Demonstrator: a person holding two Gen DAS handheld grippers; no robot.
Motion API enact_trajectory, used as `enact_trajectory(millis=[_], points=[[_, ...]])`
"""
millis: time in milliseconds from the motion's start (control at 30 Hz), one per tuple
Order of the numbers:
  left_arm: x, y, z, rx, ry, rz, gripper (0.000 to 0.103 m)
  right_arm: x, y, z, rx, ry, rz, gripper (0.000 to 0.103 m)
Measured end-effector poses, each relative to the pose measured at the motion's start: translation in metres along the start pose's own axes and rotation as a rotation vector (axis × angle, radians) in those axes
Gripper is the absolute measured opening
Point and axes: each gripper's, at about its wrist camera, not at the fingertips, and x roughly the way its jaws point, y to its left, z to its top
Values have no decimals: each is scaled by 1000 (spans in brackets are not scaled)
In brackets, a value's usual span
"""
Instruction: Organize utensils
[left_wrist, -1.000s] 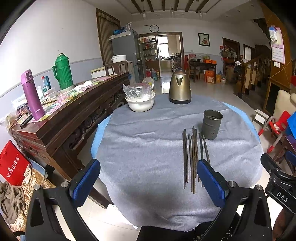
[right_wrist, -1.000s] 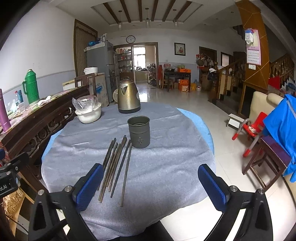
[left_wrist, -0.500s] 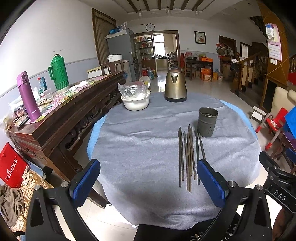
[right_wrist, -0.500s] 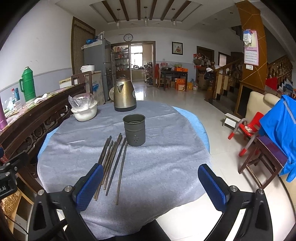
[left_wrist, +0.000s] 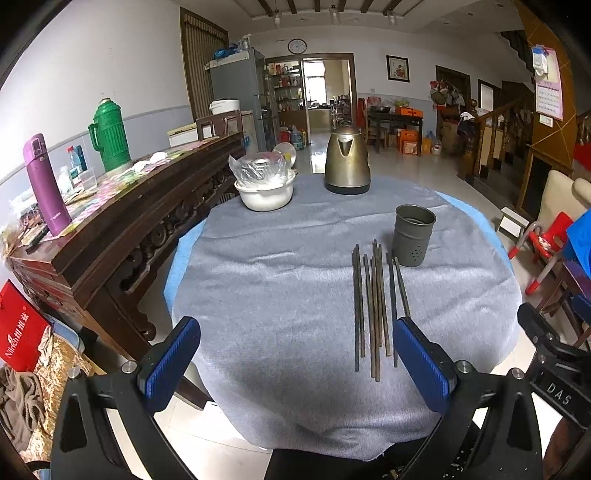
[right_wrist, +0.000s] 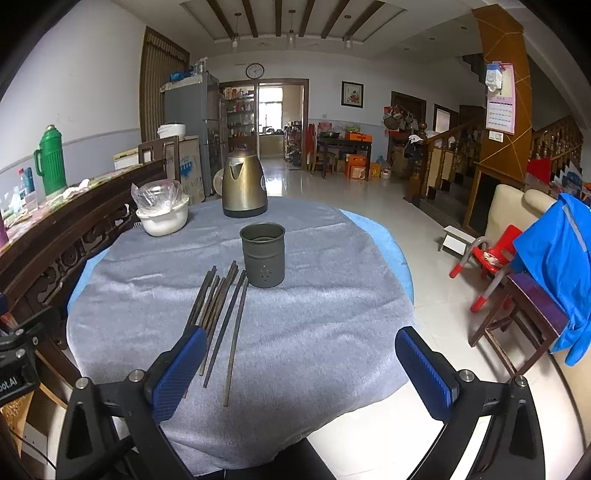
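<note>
Several dark chopsticks (left_wrist: 375, 306) (right_wrist: 218, 314) lie side by side on the grey cloth of the round table (left_wrist: 280, 295) (right_wrist: 325, 314). A grey metal holder cup (left_wrist: 413, 235) (right_wrist: 263, 254) stands upright just beyond their far ends. My left gripper (left_wrist: 295, 350) hangs open over the table's near edge, its right finger beside the chopsticks' near ends. My right gripper (right_wrist: 301, 363) is open too, with its left finger over the chopsticks' near ends. Neither holds anything.
A brass-coloured kettle (left_wrist: 347, 164) (right_wrist: 244, 186) and a white bowl covered with plastic (left_wrist: 265, 184) (right_wrist: 162, 212) stand at the table's far side. A dark wooden sideboard (left_wrist: 122, 206) with flasks runs along the left. Chairs (right_wrist: 491, 258) stand to the right.
Both grippers have drawn back a little from the table; the chopsticks and cup sit slightly farther away in each view. Nothing on the table has moved.
</note>
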Motion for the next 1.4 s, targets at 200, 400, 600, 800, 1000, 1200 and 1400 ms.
enact_trajectory(millis=[200, 400, 600, 800, 1000, 1200, 1400], points=[[19, 1, 7, 6, 21, -13, 103, 12, 4, 6, -21, 22, -29, 103], [52, 12, 18, 4, 71, -46, 103, 34, 4, 21, -5, 60, -5, 103], [106, 21, 24, -7, 201, -177, 103, 90, 0, 39, 76, 171, 181, 92], [175, 11, 34, 25, 337, -289, 98, 177, 13, 39, 146, 379, 303, 42], [229, -8, 46, 54, 472, -397, 65, 237, 35, 32, 166, 495, 348, 35], [266, -24, 51, 61, 582, -428, 54, 272, 42, 29, 179, 571, 339, 28], [286, -37, 45, 70, 642, -423, 54, 288, 44, 25, 183, 616, 346, 28]])
